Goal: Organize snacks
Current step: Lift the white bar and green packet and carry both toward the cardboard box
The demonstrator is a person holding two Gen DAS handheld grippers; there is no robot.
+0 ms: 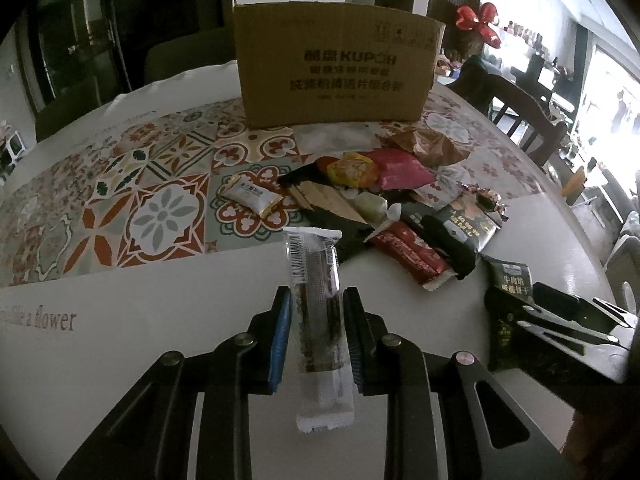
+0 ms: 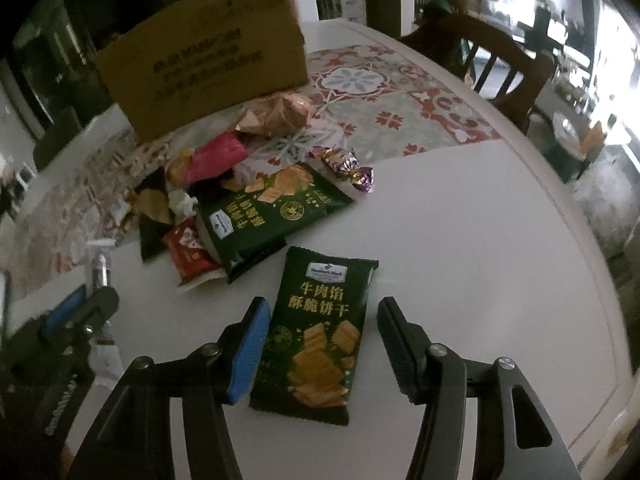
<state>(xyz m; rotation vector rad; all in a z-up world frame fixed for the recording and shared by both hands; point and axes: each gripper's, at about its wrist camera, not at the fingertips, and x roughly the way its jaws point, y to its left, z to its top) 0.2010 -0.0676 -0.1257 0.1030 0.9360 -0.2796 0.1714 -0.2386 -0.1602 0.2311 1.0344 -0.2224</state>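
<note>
- The left hand-held gripper is narrowed onto a long snack bar in a clear-and-white wrapper; both pads press the wrapper's sides, and the bar runs lengthwise between the fingers, its barcode end toward 12 o'clock.
- The right hand-held gripper stands wide, with a green beef-filled cracker packet lying flat on the white bench between its fingers. The blue pad sits just beside the packet's left edge; the black finger at 3 o'clock is apart from it.
- In the left wrist view that same packet lies at 3 o'clock, with the right hand-held gripper over it.
- A second green cracker packet lies at 11 o'clock from the first, overlapping a red wrapper.
- The heap of snacks sits toward 12 o'clock in the left wrist view: a pink packet, a yellow wrapped sweet, a small white sachet on its 9 o'clock side, and a red bar nearer the gripper.
- Two purple foil candies lie at the heap's 3 o'clock edge in the right wrist view.
- A brown cardboard box marked KUPOH stands upright beyond the heap, on a patterned tile-print mat.
- A gold crinkled wrapper rests just before the box.
- A wooden chair stands at the bench's 1 o'clock side.
</note>
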